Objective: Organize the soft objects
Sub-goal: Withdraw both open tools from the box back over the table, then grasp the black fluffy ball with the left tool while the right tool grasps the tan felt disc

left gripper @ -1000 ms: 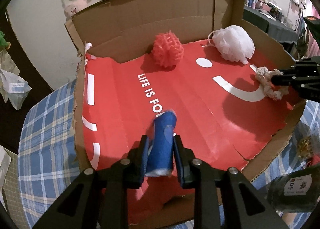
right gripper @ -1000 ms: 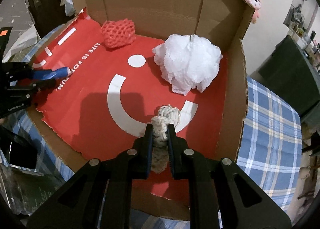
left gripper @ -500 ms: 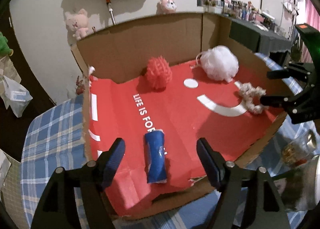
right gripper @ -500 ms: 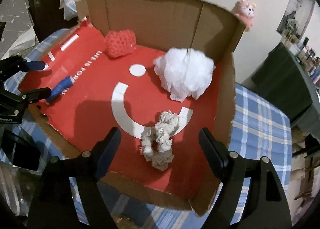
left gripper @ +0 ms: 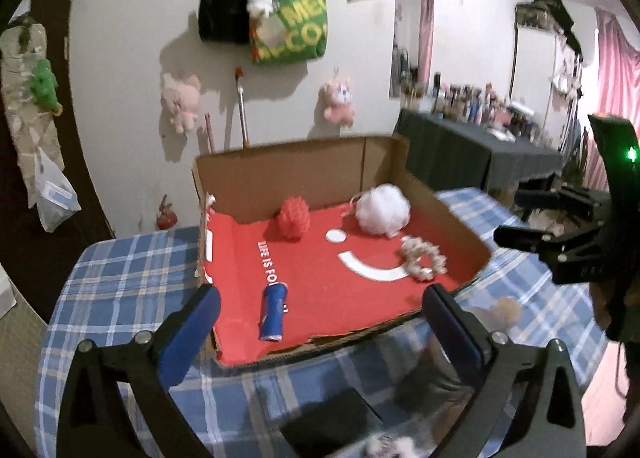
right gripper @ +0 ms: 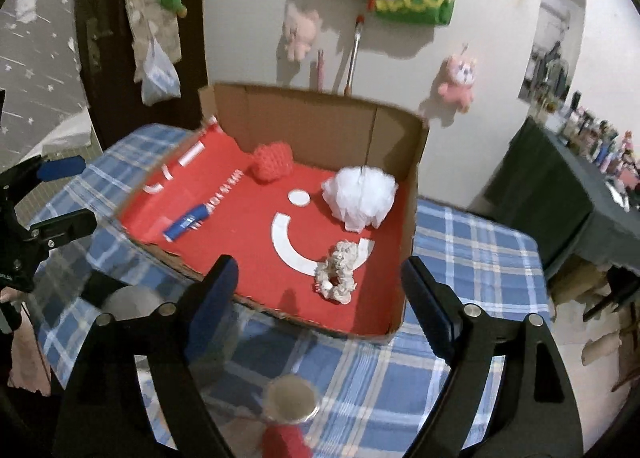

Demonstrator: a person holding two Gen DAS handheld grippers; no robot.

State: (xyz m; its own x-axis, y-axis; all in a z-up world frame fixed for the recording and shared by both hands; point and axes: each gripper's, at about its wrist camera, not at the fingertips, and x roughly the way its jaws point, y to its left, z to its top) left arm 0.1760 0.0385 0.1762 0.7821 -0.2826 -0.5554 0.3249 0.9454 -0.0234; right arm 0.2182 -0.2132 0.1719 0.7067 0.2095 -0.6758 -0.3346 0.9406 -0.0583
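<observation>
A: Where are the soft objects now?

B: All 4 lie inside the cardboard box (left gripper: 280, 178), on its red printed floor. The blue roll (left gripper: 273, 311) rests near the front left edge, just beside the white lettering. The cream rope ring (right gripper: 339, 273) sits at the front right, touching the end of the white smile arc. The red mesh puff (left gripper: 294, 217) and the white mesh puff (right gripper: 360, 194) stand near the back wall, apart from each other.

A: What has changed in the last second?

B: 1 second ago the left tongs (left gripper: 320, 314) were clenched on the blue roll and the right tongs (right gripper: 318, 286) on the rope ring. Both have since let go and drawn back and up, so the box looks smaller and the wall behind it shows.

A: So both tongs are released?

B: Yes. Each pair stands spread wide with nothing between its fingers, over the blue plaid tabletop (left gripper: 128, 278) in front of the box.

A: What does that mean for the task?

B: Both items appear delivered and stay where they were set. The sorting looks finished or nearly so. Blurred objects on the tabletop below the tongs cannot be identified, so whether anything soft remains outside is unclear.
</observation>
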